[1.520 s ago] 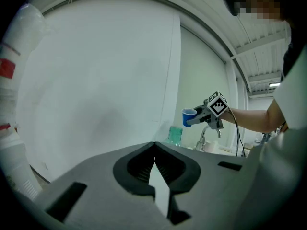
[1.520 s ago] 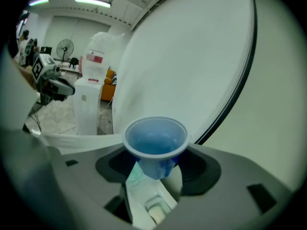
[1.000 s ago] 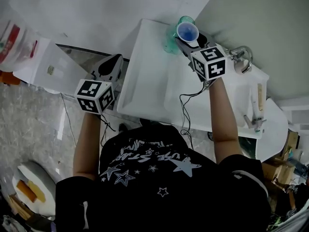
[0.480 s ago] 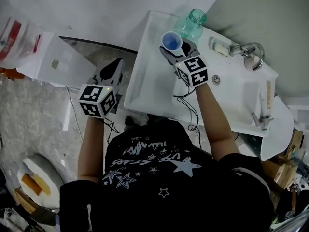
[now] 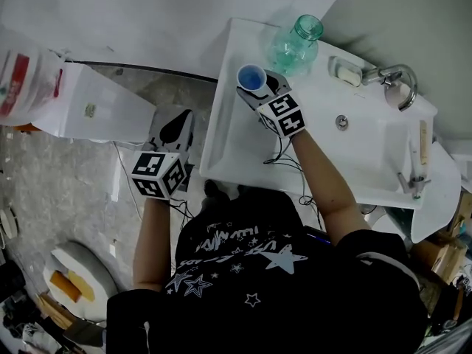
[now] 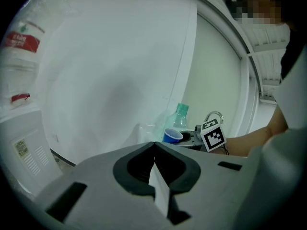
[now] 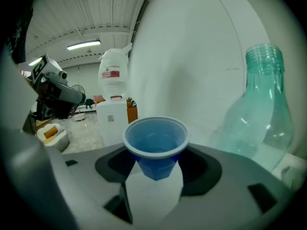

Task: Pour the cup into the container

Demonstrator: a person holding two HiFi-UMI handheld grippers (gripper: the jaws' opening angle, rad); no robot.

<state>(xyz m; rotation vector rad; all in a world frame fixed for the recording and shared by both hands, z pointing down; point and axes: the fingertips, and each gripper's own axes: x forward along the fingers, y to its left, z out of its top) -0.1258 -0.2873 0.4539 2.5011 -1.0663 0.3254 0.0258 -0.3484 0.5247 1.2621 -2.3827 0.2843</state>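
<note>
White sink counter (image 5: pixel 228 139): right gripper (image 5: pixel 256 88) clamps blue cup (image 5: pixel 251 77) by lower wall, upright, just left of green bottle (image 5: pixel 295 41). Cup looks thin, light, crushable: squeeze gently. Left gripper (image 5: pixel 175 122) closed, empty, off left.

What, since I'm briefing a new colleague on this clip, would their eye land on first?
The blue cup, upright and clamped in the right gripper over the left part of the white sink, stands out most. Close behind it a clear green-tinted bottle stands uncapped at the sink's back edge. The left gripper hangs shut and empty, off to the sink's left, over the floor.
</note>
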